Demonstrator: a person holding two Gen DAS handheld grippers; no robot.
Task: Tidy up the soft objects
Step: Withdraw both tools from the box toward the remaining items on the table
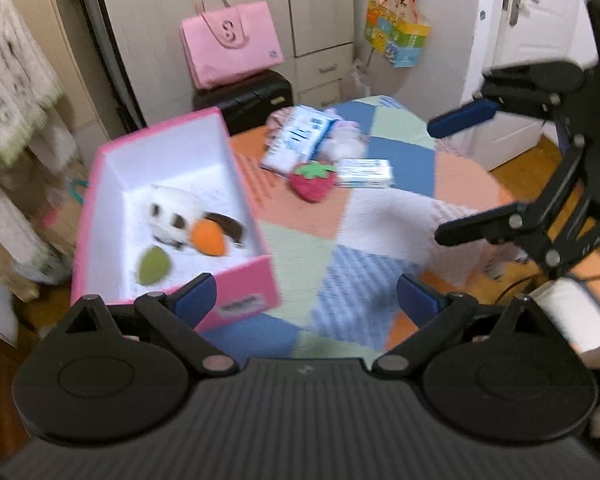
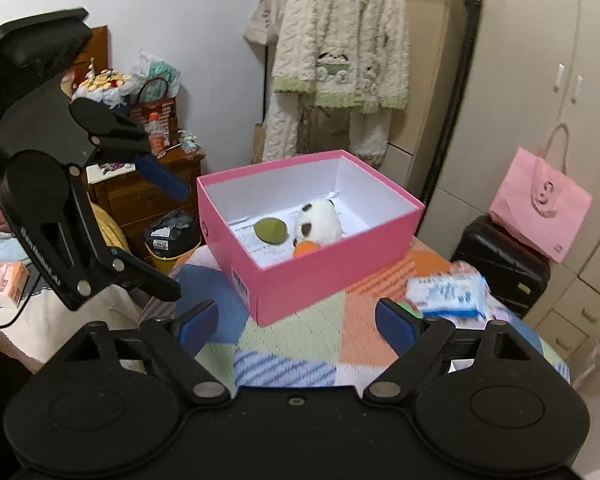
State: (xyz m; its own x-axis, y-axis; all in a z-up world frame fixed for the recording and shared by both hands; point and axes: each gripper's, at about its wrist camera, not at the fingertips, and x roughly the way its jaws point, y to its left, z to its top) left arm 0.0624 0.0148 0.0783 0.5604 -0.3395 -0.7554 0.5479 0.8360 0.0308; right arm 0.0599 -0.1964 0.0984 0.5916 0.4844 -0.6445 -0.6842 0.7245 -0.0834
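Note:
A pink box stands open on the patchwork table cover. Inside it lie a white plush with dark patches, an orange soft piece and a green one. A red strawberry plush lies on the cover past the box, among tissue packs and a pale plush. My left gripper hangs open and empty by the box's near corner. My right gripper is open and empty over the cover.
A second tissue pack lies right of the strawberry. Behind the table stand a black suitcase with a pink bag on it. A fluffy coat hangs behind the box. Left of the table are a wooden nightstand and a bin.

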